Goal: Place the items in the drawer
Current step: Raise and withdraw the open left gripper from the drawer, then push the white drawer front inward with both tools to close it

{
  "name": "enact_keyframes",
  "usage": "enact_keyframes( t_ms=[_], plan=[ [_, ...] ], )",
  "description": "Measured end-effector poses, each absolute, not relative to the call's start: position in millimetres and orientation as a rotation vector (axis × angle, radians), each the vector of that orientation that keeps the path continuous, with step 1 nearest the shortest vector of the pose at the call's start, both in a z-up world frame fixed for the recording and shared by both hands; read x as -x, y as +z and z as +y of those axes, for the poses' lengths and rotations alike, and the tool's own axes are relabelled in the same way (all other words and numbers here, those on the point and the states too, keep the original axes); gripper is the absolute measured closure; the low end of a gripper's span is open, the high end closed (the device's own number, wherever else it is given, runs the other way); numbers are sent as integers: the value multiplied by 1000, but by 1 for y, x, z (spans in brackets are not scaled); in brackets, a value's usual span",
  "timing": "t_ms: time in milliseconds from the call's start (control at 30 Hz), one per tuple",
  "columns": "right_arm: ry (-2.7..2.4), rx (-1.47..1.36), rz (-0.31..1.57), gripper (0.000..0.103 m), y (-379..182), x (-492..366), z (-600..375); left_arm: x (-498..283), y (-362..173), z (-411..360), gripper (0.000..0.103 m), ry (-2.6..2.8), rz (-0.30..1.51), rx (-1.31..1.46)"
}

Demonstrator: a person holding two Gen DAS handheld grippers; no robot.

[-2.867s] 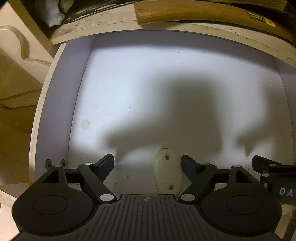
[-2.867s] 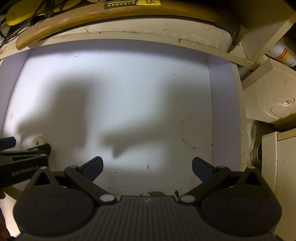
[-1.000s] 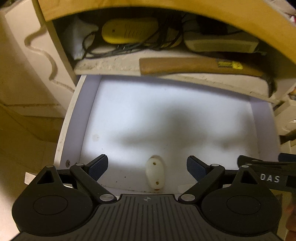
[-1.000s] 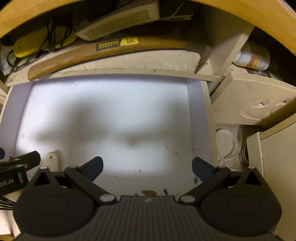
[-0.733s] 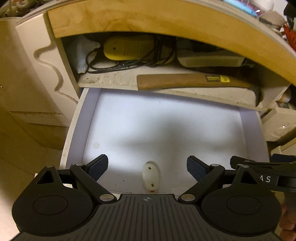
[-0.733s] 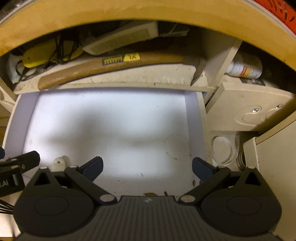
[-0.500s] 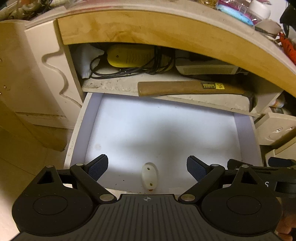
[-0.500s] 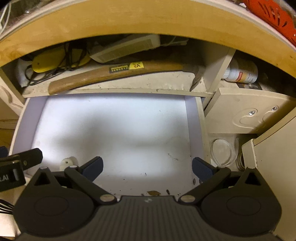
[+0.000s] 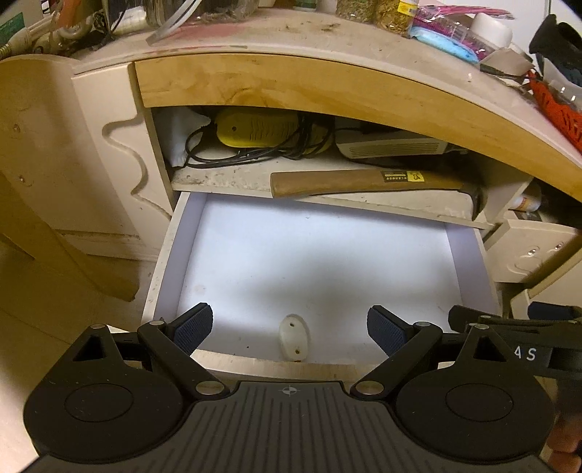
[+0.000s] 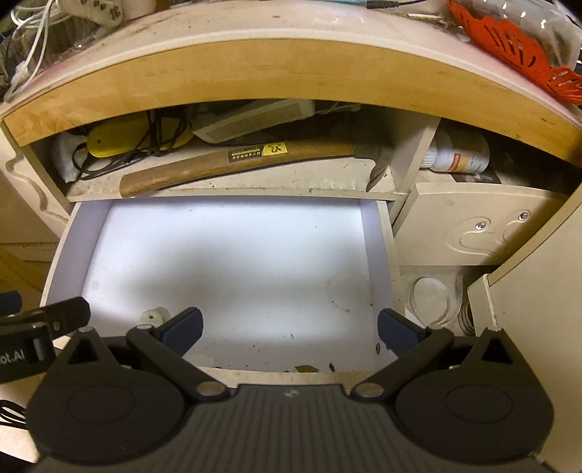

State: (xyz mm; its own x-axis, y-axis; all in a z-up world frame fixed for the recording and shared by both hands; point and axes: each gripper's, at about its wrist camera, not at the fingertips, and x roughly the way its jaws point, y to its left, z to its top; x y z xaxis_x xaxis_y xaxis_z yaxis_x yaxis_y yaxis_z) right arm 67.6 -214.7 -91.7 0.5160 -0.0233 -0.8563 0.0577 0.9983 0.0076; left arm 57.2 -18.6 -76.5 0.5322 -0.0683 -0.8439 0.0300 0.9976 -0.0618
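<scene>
A white drawer (image 9: pixel 313 262) stands pulled open below a shelf; it also shows in the right wrist view (image 10: pixel 225 262). Its floor is bare apart from a small white handle mount (image 9: pixel 294 341) at the front wall, seen too in the right wrist view (image 10: pixel 154 316). My left gripper (image 9: pixel 290 327) is open and empty above the drawer's front edge. My right gripper (image 10: pixel 289 331) is open and empty beside it, over the drawer's right half. A wooden-handled hammer (image 9: pixel 374 181) lies on the shelf above the drawer, also in the right wrist view (image 10: pixel 240 160).
The shelf holds a yellow device with black cords (image 9: pixel 262 127) and a white box (image 9: pixel 393 147). A bottle (image 10: pixel 458 154) lies in the right cubby. The cluttered desk top (image 9: pixel 327 29) overhangs. A closed drawer front (image 10: pixel 480 225) is at right.
Both grippers have pulled back and up from inside the drawer. The shelf, the desk edge and the desk top have come into view. Both stay open and empty.
</scene>
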Motion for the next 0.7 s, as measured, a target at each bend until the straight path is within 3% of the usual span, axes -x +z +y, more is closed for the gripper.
enact_keyframes(
  t_ms=[700],
  plan=[
    [-19,6,1204,0,-132,-61,-206,-52,-115,-8,9,-43,1187,84]
  ],
)
